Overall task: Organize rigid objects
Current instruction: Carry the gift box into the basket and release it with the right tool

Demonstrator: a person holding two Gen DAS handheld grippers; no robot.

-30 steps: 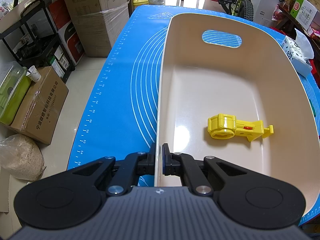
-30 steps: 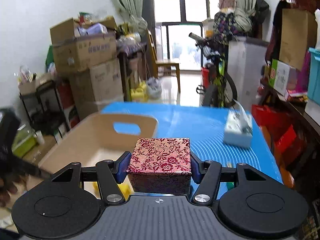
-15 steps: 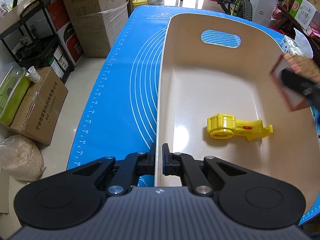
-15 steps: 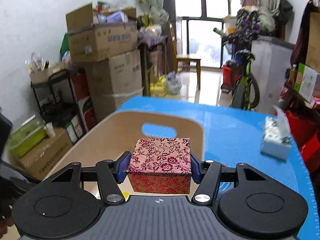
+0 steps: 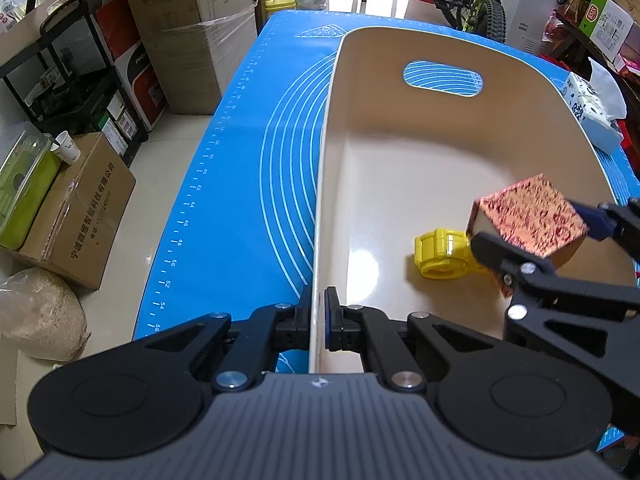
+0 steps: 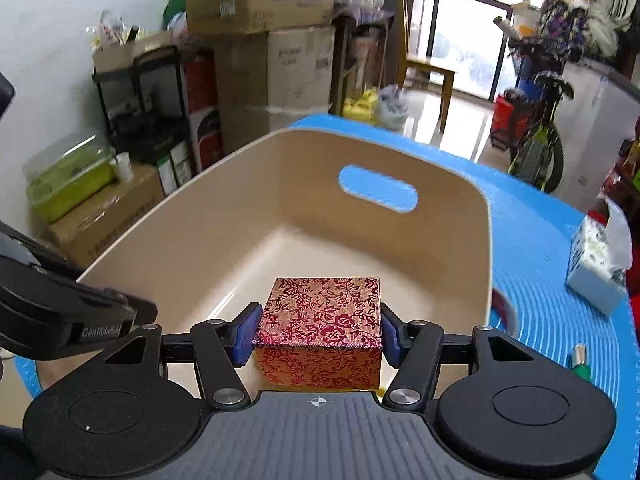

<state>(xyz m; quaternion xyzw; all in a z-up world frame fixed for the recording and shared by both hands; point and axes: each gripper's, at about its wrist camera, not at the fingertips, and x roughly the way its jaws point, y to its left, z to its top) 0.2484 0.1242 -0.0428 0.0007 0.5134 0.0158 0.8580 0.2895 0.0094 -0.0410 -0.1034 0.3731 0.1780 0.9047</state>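
Hanging over the bin (image 6: 472, 240), the right hand-held gripper (image 6: 319, 334) clasps the box (image 6: 320, 328) above the yellow toy (image 5: 440, 254); the left hand-held gripper (image 5: 317, 318) pinches the bin's rim.

1. Left gripper (image 5: 318, 322): matte black linkage arms, two round black discs at the rear corners, grey ribbed plate between them with a small crosshair mark.
2. Silver screw heads at each linkage pivot; fingers (image 5: 332, 320) faced with blue pads.
3. Right gripper (image 6: 319, 334): same black arms, discs, ribbed grey plate and crosshair; blue finger pads (image 6: 246, 332); silver screws.
4. Side of the left unit, seen from the right wrist view, carries white lettering "GenRobot.AI".
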